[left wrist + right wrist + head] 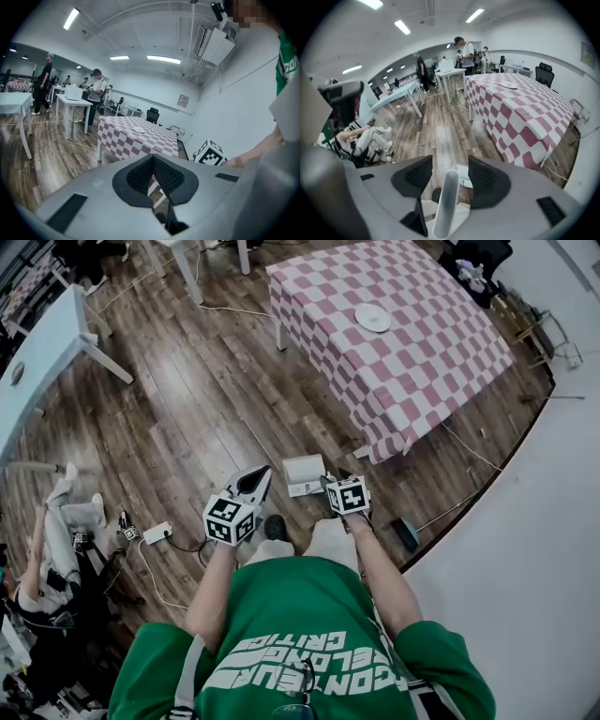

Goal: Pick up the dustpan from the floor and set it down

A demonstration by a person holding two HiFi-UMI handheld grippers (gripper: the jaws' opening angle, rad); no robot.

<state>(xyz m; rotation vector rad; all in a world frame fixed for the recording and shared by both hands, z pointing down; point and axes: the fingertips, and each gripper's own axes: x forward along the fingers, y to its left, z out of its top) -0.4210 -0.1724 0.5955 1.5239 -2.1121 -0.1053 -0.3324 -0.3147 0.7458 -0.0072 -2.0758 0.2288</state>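
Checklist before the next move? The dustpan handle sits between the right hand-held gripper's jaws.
1. Right hand-held gripper jaws apart: ok.
2. Pads clear of the handle, with a gap on both sides: ok.
3. Dustpan down on the floor: looks so in the head view, though contact underneath cannot be told.
4. Left hand-held gripper shut with nothing in it: ok.
5. Table stands apart from both grippers: ok.
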